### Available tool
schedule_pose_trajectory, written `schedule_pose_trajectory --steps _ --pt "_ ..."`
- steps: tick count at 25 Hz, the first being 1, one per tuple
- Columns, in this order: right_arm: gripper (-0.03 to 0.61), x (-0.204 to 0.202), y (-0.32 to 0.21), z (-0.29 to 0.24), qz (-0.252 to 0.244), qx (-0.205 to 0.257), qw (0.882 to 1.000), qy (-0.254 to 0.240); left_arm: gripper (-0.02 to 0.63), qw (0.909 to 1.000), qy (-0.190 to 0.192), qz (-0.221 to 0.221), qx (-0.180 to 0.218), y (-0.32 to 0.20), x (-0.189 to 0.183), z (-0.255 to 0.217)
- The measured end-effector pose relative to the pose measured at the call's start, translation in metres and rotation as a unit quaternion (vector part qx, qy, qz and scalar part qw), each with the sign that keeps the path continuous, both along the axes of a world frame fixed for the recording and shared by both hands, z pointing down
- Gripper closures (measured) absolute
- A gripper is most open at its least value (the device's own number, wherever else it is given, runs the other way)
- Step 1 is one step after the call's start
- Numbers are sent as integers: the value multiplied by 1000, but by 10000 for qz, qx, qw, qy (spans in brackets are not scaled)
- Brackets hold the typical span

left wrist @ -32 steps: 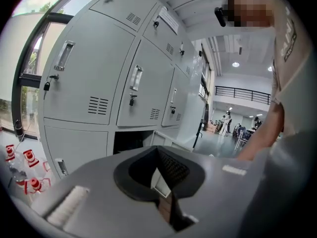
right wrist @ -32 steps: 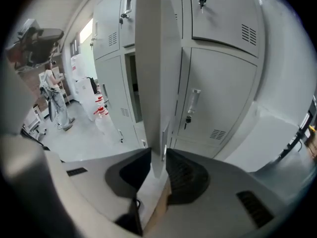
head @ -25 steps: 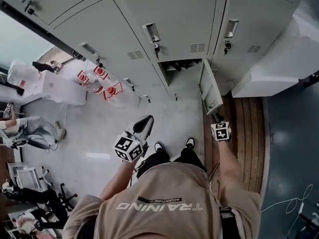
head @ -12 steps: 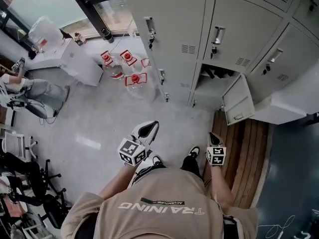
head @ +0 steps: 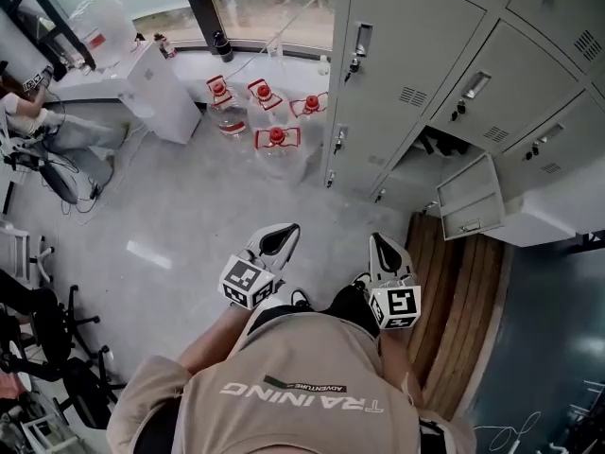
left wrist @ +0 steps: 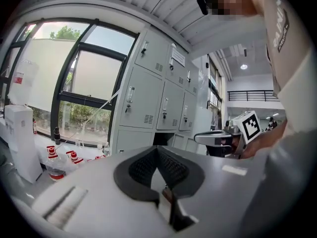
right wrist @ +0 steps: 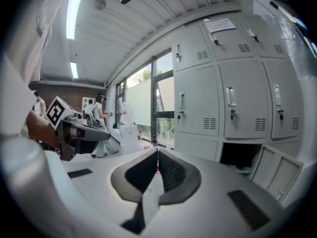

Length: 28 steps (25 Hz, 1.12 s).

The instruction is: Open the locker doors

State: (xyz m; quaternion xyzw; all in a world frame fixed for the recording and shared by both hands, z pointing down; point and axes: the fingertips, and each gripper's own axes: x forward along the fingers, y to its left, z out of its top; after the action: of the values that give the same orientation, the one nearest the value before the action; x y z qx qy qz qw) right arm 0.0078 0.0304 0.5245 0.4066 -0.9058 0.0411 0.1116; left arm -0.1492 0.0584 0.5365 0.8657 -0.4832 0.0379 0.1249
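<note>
Jaws pressed together and empty, the left gripper (head: 276, 239) and right gripper (head: 382, 250) hang near the waist, so part one before reaching the lockers (head: 416, 26) at one o'clock, squarely catching a closed door's handle (head: 360, 38) beside the open door (head: 470, 200).

Looking straight down over the shoulders: both arms bent forward, low in front of the torso. Left forearm (head: 216, 340) reaching out and slightly inward, left gripper (head: 281, 233) at its end, nose angled a touch to the right, left marker cube (head: 244, 283) at the rear by the hand. Jaws pressed together, tip against tip. Right forearm (head: 393, 356) running almost straight ahead, right gripper (head: 380, 244) level with the other, nose tilted slightly left, right marker cube (head: 396, 306) facing up. Jaws closed here too, pads meeting along the seam. Grippers near each other but apart, pointing roughly the same way — each showing off to the side in the other's gripper view.
</note>
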Motion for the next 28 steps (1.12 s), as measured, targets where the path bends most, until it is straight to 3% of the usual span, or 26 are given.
schedule_pose_trajectory --steps 8,16,21,24,28 --pt "566 -58 -33 -31 -362 21 9993 -30 607 9993 167 -283 173 -36 -44 -11" --pt "566 -107 -142 26 -496 -383 9980 46 607 9996 -142 -224 54 -128 -81 3" --pt "566 -124 -239 57 -103 -291 9994 133 607 9994 -241 -120 204 -195 -96 -10" --pt "566 -129 -282 69 20 -274 9994 211 607 9996 -104 -213 173 -231 -103 -10" --pt "566 -134 -306 97 46 -653 9971 386 607 9997 174 -198 -5 -258 -110 -12"
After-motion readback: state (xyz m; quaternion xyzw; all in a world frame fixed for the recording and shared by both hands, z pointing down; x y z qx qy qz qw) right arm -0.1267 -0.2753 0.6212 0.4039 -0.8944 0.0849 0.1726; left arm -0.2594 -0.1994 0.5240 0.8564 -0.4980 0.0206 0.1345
